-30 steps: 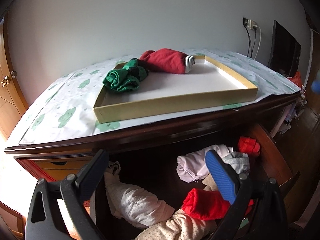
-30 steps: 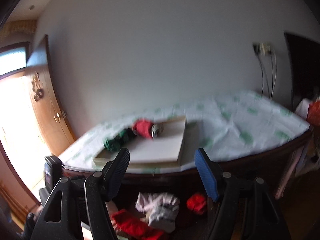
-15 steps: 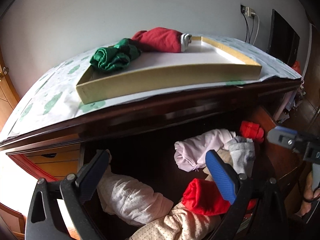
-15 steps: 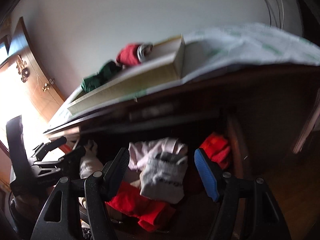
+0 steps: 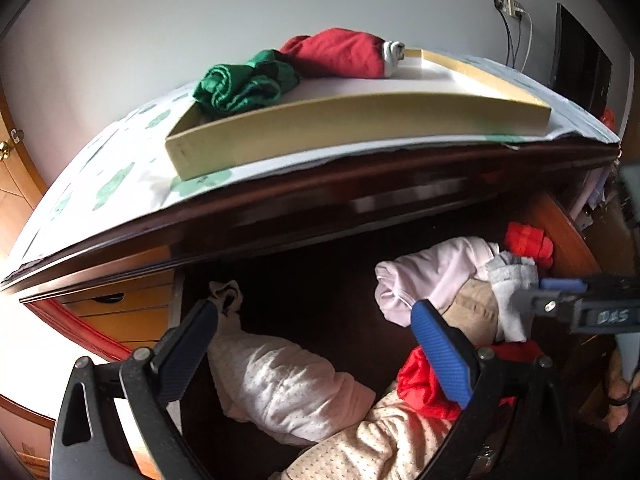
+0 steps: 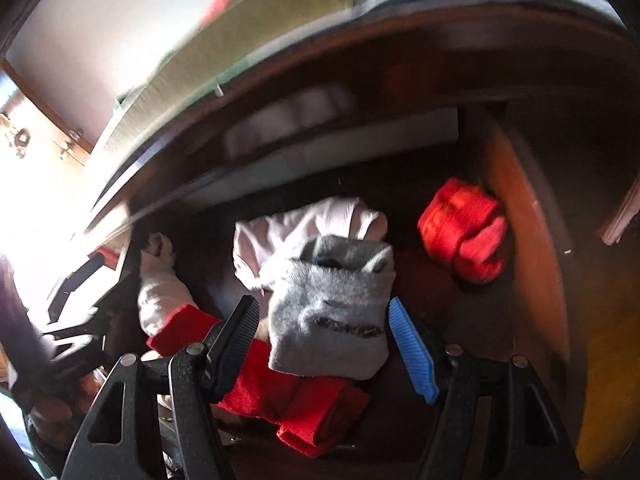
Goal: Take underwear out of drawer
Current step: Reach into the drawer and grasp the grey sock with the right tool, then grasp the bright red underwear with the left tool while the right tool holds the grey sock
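Hanging over the open dark wooden drawer (image 5: 560,220), the left gripper (image 5: 316,340) has its black and blue fingers spread wide with nothing between them, above a pale dotted cloth bundle (image 5: 288,384) lying at the drawer's left. Further right, the right gripper (image 6: 324,332) points down with its jaws apart on either side of a folded grey fabric piece of underwear (image 6: 332,312); whether the pads touch it, I cannot tell. That piece lies on red folded cloth (image 6: 296,404) in the drawer's middle, its long axis running away from the camera toward a pale pink garment (image 6: 304,224), with a red rolled bundle (image 6: 464,228) at the right wall.
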The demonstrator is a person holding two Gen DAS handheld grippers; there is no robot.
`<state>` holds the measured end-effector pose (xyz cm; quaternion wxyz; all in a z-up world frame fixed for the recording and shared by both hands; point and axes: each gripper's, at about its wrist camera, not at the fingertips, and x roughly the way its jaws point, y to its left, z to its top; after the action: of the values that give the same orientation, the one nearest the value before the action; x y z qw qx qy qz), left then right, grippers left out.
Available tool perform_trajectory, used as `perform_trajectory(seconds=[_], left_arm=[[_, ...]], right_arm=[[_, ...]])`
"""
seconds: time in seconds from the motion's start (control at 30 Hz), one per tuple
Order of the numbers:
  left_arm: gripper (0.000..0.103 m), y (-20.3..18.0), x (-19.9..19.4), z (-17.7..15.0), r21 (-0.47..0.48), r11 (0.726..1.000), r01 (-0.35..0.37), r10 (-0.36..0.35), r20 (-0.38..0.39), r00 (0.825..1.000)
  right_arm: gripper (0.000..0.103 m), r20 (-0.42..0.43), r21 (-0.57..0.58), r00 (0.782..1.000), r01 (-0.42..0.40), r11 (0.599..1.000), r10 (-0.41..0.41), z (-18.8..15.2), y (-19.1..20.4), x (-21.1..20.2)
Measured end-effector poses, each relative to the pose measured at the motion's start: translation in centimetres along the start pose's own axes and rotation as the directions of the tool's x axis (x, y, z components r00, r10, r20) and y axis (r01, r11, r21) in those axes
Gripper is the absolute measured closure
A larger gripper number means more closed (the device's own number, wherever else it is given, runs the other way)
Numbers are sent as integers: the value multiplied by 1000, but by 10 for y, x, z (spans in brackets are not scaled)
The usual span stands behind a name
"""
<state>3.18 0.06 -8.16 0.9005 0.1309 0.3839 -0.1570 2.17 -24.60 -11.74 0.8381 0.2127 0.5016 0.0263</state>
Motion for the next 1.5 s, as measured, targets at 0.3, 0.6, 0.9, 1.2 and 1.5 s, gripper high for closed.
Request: perform_trajectory(seconds=[0.3,0.6,0.9,1.2,1.5], left_arm=[[4,5,-1,3,29,1000,-10,9,4,1000],[4,4,-6,1,30,1000,4,-4,2,1000],[4,2,-11,-1,27,1000,6,-7,4,1000],[4,-6,-7,-4,48,997,57,-55,-37,998],[4,-38,8,-13,124,976,180,-159,-162,974]], right_arm=[[33,-117,15,991,60,998,-58,9,7,25],[24,-184,-90,970,142,986,-156,15,32,51],[71,-164,-46,984,57,997,-64,6,8,41],[78,-35,49,992,-116,992,117,-12,-24,2],[78,204,-74,958,-191,979,203,-15,-16,-64]])
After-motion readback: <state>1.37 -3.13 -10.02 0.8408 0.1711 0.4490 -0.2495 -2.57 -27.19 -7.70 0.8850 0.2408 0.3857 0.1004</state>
